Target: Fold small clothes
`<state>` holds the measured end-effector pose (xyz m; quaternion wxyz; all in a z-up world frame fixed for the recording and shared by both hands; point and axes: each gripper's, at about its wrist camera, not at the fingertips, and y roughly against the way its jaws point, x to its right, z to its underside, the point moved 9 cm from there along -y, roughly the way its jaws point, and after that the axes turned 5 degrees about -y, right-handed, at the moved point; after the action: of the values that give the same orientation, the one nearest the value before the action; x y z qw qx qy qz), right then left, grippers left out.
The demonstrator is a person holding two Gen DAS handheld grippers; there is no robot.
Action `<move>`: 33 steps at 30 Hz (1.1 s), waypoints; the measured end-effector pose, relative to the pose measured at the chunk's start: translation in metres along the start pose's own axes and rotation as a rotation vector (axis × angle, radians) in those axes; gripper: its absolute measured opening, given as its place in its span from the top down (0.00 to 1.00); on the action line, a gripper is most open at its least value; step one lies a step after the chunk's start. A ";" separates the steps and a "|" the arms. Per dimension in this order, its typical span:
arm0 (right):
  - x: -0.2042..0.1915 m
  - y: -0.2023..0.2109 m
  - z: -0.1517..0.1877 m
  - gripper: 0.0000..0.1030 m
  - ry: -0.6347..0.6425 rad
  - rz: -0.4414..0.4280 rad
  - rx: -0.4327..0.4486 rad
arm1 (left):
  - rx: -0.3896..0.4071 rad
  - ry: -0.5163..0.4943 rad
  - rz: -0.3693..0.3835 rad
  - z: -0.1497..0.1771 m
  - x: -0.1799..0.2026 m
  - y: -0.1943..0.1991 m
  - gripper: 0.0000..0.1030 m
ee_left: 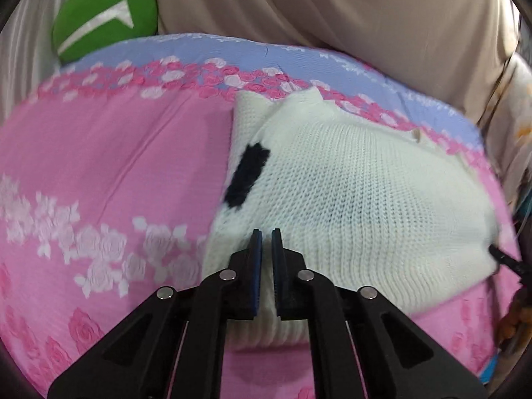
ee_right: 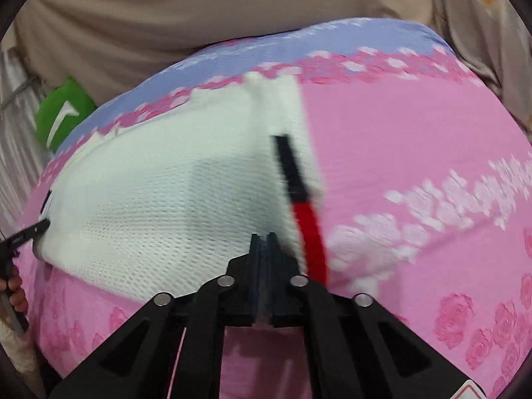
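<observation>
Left wrist view: pink rose-print bedsheet (ee_left: 109,153) | white knit sweater (ee_left: 359,193) lies right of centre, black patch (ee_left: 246,174) at left fold | left gripper (ee_left: 267,232) clenched on its near hem | right gripper (ee_right: 263,235) clenched on sweater, beside red stripe (ee_right: 311,236) | green cushion (ee_left: 106,16) far left

Pink floral bedsheet (ee_left: 99,153), green cushion (ee_left: 106,16)

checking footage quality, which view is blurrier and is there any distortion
Right wrist view: heavy motion smear on the white knit sweater and floral bedsheet. Left wrist view: sharper, knit stitches legible, slight edge smear. Both: strong fisheye bulge, dark corner vignette, soft even light.
</observation>
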<state>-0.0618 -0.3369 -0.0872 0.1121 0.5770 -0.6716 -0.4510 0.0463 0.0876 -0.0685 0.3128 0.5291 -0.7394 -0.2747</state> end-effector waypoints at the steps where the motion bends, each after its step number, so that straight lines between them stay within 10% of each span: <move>1: 0.004 0.003 0.001 1.00 -0.017 -0.002 0.001 | -0.005 0.011 0.001 0.003 0.000 0.002 0.96; 5: -0.044 0.012 -0.011 0.87 0.087 0.015 0.049 | 0.025 0.050 -0.014 -0.005 0.006 0.016 0.95; 10: -0.159 -0.001 -0.029 0.87 0.262 -0.159 0.040 | 0.134 0.140 -0.069 -0.034 -0.013 0.044 0.48; 16: -0.225 -0.073 -0.039 0.87 0.337 -0.199 -0.084 | 0.021 0.226 -0.033 -0.039 -0.027 -0.008 0.47; 24: -0.217 -0.130 -0.046 0.96 0.302 -0.210 -0.193 | -0.010 0.284 0.046 -0.041 -0.022 -0.048 0.46; 27: -0.216 -0.130 -0.047 0.97 0.276 -0.254 -0.198 | -0.021 0.297 0.079 -0.047 -0.013 -0.053 0.71; 33: -0.210 -0.105 -0.045 0.88 0.211 -0.279 -0.191 | 0.085 0.215 0.096 -0.077 0.023 -0.017 0.80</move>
<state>0.1038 -0.1666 -0.0612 0.1724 0.6953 -0.5238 -0.4610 0.1087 0.0545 -0.0266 0.3804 0.5325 -0.7369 -0.1695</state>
